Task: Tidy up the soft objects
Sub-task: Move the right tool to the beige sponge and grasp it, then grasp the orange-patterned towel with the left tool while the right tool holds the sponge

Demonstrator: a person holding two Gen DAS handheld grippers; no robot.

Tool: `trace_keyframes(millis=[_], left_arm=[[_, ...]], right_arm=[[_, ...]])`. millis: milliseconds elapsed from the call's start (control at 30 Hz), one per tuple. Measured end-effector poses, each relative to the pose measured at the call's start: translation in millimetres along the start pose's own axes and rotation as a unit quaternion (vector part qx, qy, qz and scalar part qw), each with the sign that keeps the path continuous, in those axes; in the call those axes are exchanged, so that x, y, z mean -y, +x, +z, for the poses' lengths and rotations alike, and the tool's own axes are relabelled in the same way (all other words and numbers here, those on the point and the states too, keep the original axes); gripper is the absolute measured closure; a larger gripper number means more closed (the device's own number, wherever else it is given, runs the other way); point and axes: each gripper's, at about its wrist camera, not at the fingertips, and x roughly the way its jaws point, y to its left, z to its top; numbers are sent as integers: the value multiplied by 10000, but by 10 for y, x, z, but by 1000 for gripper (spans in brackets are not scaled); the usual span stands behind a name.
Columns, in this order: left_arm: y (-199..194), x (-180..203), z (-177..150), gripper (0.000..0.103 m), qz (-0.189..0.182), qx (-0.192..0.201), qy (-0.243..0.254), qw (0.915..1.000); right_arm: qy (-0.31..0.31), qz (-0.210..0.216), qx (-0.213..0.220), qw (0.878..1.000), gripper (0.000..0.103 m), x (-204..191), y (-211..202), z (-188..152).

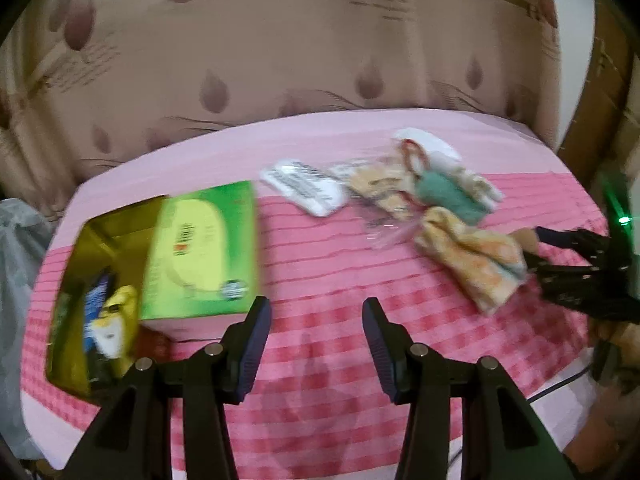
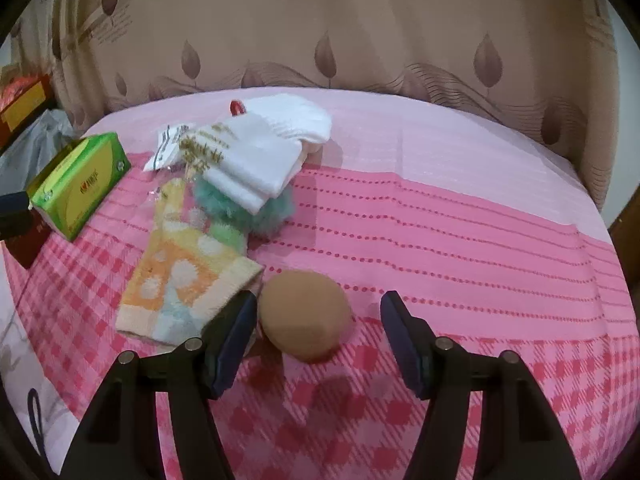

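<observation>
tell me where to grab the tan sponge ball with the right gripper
Grip the tan sponge ball across its widest middle, coming straight down and forward with the right gripper. It lies between the open jaws already, near the left finger; the towel crowds that side, so shift slightly left to center it.

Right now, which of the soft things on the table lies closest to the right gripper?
The tan sponge ball, lying between the open fingers of the right gripper. The pastel towel sits just left of it; the white socks and teal puff lie farther back.
</observation>
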Motion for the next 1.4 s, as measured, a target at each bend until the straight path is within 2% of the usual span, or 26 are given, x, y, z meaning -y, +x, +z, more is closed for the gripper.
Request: trace_keyframes(millis=[67, 133, 200, 333, 467, 567, 767, 867, 1200, 1267, 1333, 1400], left_arm=[[52, 106, 31, 55, -134, -72, -1, 9999], [96, 221, 65, 55, -229, -120, 19, 9997], [111, 297, 83, 55, -291, -138, 30, 9995], [144, 485, 126, 55, -461, -189, 79, 9987], [174, 640, 188, 55, -757, -254, 35, 9968], [198, 775, 233, 46, -954, -282, 35, 9950], [357, 1066, 322, 44, -1292, -386, -20, 9909], [491, 1190, 354, 44, -1290, -481, -96, 9904], [958, 1433, 374, 43, -771, -694, -165, 9945], [1047, 1417, 359, 38, -632, -732, -165, 9952], [1088, 1374, 343, 33, -619, -669, -186, 9957], [1103, 1340, 330, 33, -728, -689, -206, 9947]], right_arm=[[20, 72, -15, 10000, 45, 28, 45, 3], [60, 145, -13, 9999, 56, 63, 83, -5], [117, 262, -9, 9996, 59, 73, 103, -15], [133, 261, 90, 9995, 61, 94, 72, -33], [189, 33, 235, 9995, 61, 187, -13, -53], [237, -174, 278, 9992, 61, 311, -68, -99], [716, -237, 307, 9967, 61, 618, -138, -205], [904, -157, 301, 9953, 61, 704, -137, -222], [1077, 53, 240, 9939, 61, 771, -109, -224], [1090, 73, 233, 9937, 61, 778, -110, -226], [1096, 89, 228, 9937, 60, 778, -107, -224], [1101, 96, 223, 9936, 60, 780, -111, -227]])
